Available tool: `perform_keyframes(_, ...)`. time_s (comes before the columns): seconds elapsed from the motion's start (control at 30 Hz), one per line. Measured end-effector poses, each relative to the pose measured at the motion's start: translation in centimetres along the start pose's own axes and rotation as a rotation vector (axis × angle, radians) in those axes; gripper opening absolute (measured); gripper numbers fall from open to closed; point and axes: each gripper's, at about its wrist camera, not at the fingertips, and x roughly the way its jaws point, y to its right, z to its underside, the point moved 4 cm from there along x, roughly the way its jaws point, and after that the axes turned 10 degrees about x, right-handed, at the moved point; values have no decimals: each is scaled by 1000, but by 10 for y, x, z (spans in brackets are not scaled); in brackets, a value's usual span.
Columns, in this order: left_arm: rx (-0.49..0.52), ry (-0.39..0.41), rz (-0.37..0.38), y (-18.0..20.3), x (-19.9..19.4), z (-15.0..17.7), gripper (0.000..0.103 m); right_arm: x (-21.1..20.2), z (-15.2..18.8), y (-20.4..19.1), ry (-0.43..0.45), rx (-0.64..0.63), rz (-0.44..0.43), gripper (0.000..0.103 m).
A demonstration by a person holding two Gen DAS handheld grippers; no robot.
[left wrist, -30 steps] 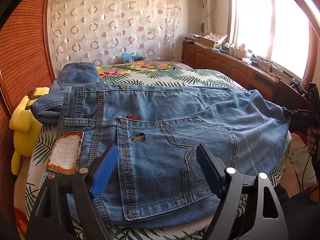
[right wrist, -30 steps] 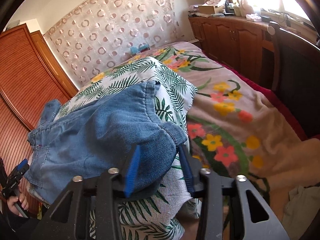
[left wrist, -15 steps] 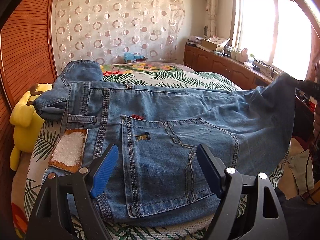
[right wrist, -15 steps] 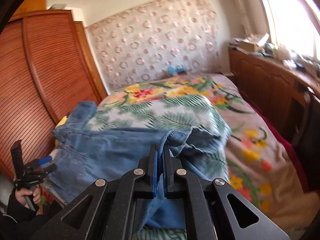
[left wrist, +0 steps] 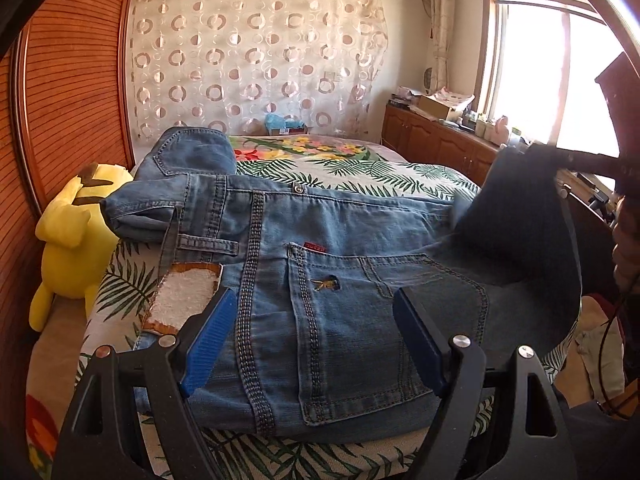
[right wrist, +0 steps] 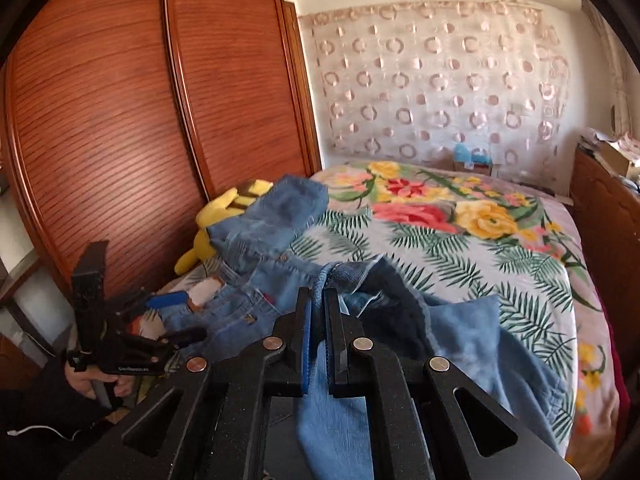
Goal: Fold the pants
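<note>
Blue denim pants [left wrist: 344, 280] lie across the near end of the bed, back pocket up, waistband to the left. My left gripper [left wrist: 316, 336] is open and empty, hovering just above the seat of the pants. My right gripper [right wrist: 318, 304] is shut on the hem of a pant leg [right wrist: 348, 276] and holds it lifted above the bed. In the left wrist view the lifted leg [left wrist: 520, 240] hangs up at the right from the right gripper [left wrist: 560, 158]. In the right wrist view the left gripper [right wrist: 160, 320] shows at the lower left.
The bed has a leaf and flower cover [left wrist: 360, 168]. A yellow plush toy [left wrist: 76, 236] sits at the bed's left side by a wooden wardrobe [right wrist: 120, 120]. A wooden cabinet [left wrist: 436, 144] with clutter runs under the window on the right.
My right gripper closed on the pant leg hem and lifted it up and leftward over the pants. The left gripper stayed open and nearly still.
</note>
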Motion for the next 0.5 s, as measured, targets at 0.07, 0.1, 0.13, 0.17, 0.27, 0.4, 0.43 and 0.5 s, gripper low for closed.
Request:
perform_keyframes(0.07, -13, 6, 12, -1, -1, -1, 81, 16, 3, 4, -40, -3, 23, 4)
perform_keyframes(0.1, -14, 7, 13, 0, -1, -1, 81, 20, 3, 7, -54, -1, 28, 4)
perform_keyframes(0.13, -13, 6, 12, 0, 0, -1, 81, 24, 3, 7, -65, 0, 35, 7)
perform_keyframes(0.17, -11, 7, 13, 1, 0, -1, 81, 27, 4, 8, -74, -1, 44, 9)
perform_keyframes(0.27, -4, 3, 23, 6, 3, -2, 81, 32, -5, 8, -68, -9, 78, 14)
perform_keyframes(0.4, 14, -9, 35, 13, 8, -3, 81, 38, -3, 24, -65, 3, 157, 26)
perform_keyframes(0.43, 21, -12, 39, 16, 11, -4, 81, 38, 2, 28, -67, 6, 176, 30)
perform_keyframes(0.5, 30, -17, 44, 20, 14, -5, 81, 43, 11, 43, -75, 22, 221, 33)
